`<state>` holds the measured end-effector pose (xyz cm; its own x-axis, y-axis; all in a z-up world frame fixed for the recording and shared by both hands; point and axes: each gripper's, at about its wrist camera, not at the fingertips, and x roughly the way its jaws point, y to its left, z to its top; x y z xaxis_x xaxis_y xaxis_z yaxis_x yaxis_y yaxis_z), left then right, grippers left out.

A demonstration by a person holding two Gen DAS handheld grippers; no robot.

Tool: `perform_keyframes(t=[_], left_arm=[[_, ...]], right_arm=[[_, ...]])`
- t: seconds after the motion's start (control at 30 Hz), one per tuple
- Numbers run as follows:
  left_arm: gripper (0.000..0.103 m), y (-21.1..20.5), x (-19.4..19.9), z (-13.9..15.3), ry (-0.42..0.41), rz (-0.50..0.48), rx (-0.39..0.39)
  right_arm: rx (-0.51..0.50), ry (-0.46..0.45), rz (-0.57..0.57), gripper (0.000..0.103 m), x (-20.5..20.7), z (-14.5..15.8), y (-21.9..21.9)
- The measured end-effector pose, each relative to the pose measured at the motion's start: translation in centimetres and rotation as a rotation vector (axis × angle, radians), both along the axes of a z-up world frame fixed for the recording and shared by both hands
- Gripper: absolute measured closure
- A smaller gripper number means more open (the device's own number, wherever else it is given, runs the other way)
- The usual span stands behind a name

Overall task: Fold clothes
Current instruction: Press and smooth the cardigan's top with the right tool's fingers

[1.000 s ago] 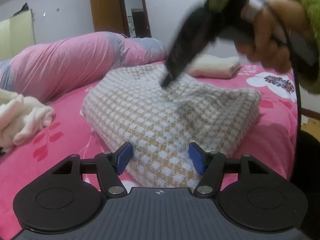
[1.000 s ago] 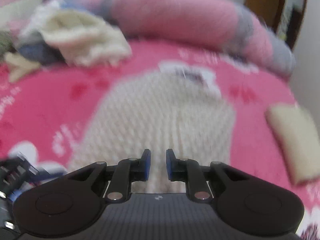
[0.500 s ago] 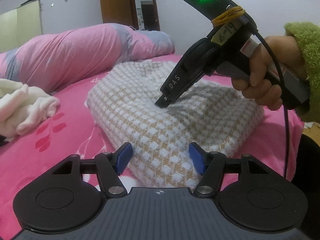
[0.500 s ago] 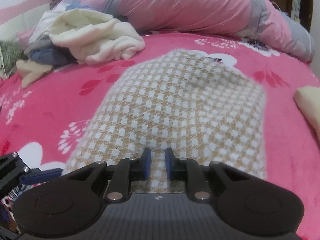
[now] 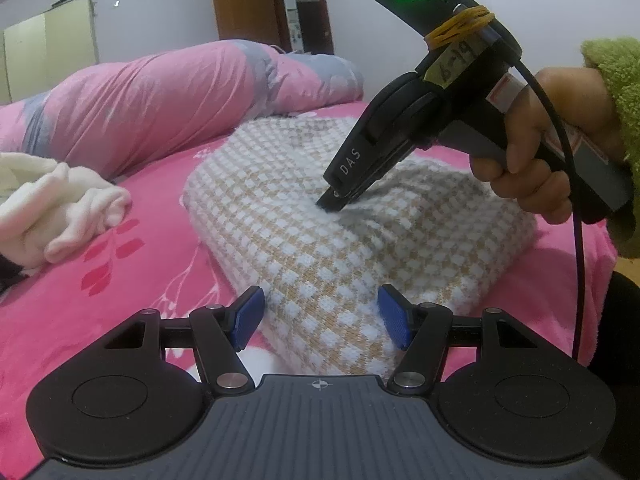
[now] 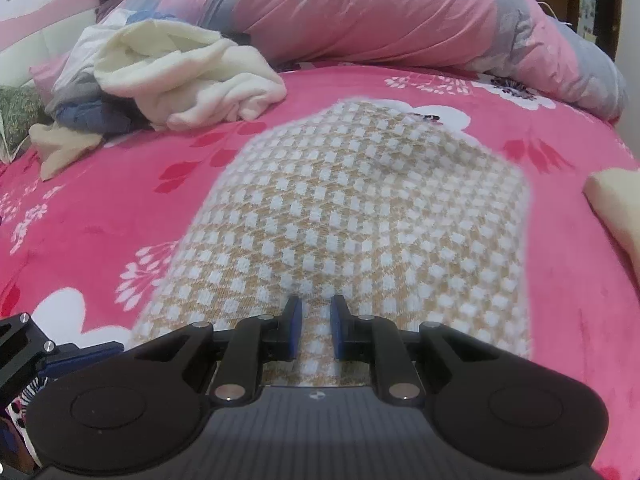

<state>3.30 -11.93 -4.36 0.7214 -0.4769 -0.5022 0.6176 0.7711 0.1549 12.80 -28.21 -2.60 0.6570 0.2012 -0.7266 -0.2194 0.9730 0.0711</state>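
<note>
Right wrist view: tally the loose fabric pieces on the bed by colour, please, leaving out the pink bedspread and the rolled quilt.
Tan-and-white checked: 1, the folded checked sweater
Cream or white: 3, the crumpled cream garment, the small cream piece at the left, the folded cream cloth at the right edge
Dark blue: 1, the blue garment under the cream one
Total: 5

Around the folded checked sweater [image 6: 360,216] the pink bedspread [image 6: 100,216] lies bare on its left side and at its far edge, leaving room to pass. Farther left a heap of cream clothes [image 6: 188,76] blocks the way, and behind the sweater the long pink bolster [image 6: 380,12] closes off the back. To the sweater's right a folded cream cloth [image 6: 616,204] narrows the bare strip.
</note>
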Motion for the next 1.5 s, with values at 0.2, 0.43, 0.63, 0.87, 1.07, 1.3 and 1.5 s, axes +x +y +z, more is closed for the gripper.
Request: perform_keyframes(t=[0.2,0.43,0.63,0.87,1.07,1.3,1.5], left_arm=[[0.04,0.0,-0.1,0.0,0.0,0.014,-0.004],[0.04,0.5,0.3,0.0,0.03,0.012,-0.044],[0.04,0.8,0.5,0.0,0.048,0.004,-0.066],[0.04,1.9,1.0,-0.4,0.079,0.01,-0.142],[0.04,2.1,0.8,-0.5,0.072,-0.024,-0.157],[0.04,2.2,1.2,-0.8,0.055,-0.03,-0.166],[0.04,2.5,1.5,-0.3,0.085,-0.033,-0.183]], right_arm=[[-0.022,-0.019,-0.003,0.087,-0.3,0.0,0.4],[-0.154,-0.056,0.025,0.082,-1.3,1.7,2.2],[-0.101,-0.174,0.075,0.082,0.8,5.9,4.1],[0.038,-0.113,0.068,0.08,5.6,0.6,3.3],[-0.049,-0.103,0.083,0.08,6.3,5.4,4.9],[-0.068,-0.038,0.059,0.081,11.0,-0.4,5.5],[-0.035,-0.042,0.045,0.081,10.8,0.1,4.9]])
